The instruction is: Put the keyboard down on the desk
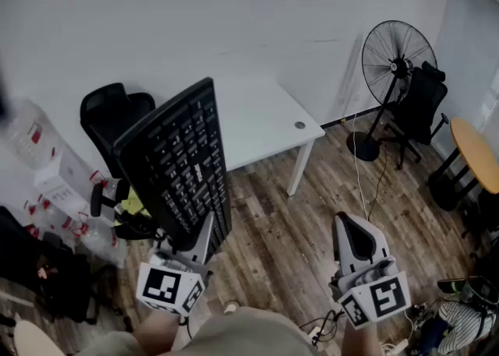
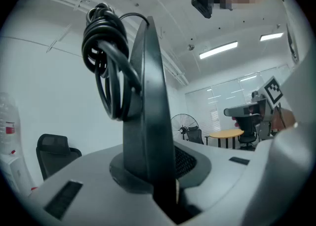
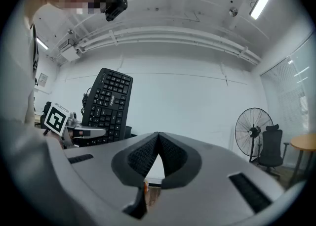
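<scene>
A black keyboard [image 1: 181, 166] stands almost on end in the air, keys facing me, with my left gripper [image 1: 196, 239] shut on its lower edge. In the left gripper view the keyboard [image 2: 148, 121] is seen edge-on between the jaws, its coiled black cable [image 2: 104, 67] bundled at the top. The white desk [image 1: 269, 117] lies beyond the keyboard, against the wall. My right gripper [image 1: 357, 239] hangs over the wooden floor at the right, jaws shut with nothing in them. The right gripper view shows its tips [image 3: 159, 138] meeting, and the keyboard [image 3: 107, 105] to the left.
A black office chair [image 1: 113, 117] stands left of the desk. A black standing fan [image 1: 394, 74] and another chair [image 1: 417, 109] are at the right, beside a round wooden table [image 1: 477, 152]. Boxes and bottles [image 1: 54, 183] clutter the left. Cables lie on the floor near my feet.
</scene>
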